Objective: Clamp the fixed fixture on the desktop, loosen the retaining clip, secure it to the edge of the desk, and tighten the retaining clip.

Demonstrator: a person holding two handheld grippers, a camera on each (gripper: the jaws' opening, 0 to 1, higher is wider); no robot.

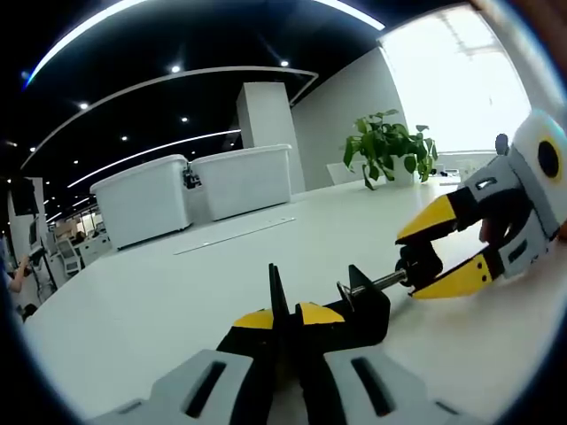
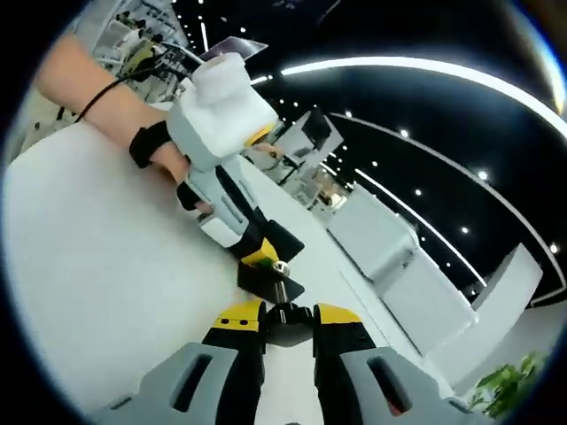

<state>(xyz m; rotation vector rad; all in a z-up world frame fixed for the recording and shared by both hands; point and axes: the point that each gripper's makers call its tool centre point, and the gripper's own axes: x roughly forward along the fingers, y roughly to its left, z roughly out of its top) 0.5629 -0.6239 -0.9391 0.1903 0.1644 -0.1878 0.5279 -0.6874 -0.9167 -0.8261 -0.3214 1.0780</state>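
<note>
A black clamp fixture [image 1: 359, 310] lies low over the white desk [image 1: 142, 310]. My left gripper [image 1: 285, 317] is shut on its body, yellow tips pressed against a thin black plate of it. A metal screw [image 1: 383, 282] runs from the body to a black knob [image 1: 418, 262]. My right gripper [image 1: 434, 252] comes in from the right and is shut on that knob. In the right gripper view the knob [image 2: 289, 320] sits between my right gripper's [image 2: 288, 317] yellow tips. Just beyond are the clamp [image 2: 266, 276] and the left gripper [image 2: 255, 253], held by a hand.
Two white storage bins [image 1: 142, 199] [image 1: 244, 177] stand at the back of the desk, with a thin strip [image 1: 235, 235] lying in front of them. A potted plant [image 1: 390, 146] stands at the far right by a bright window. Office desks lie beyond.
</note>
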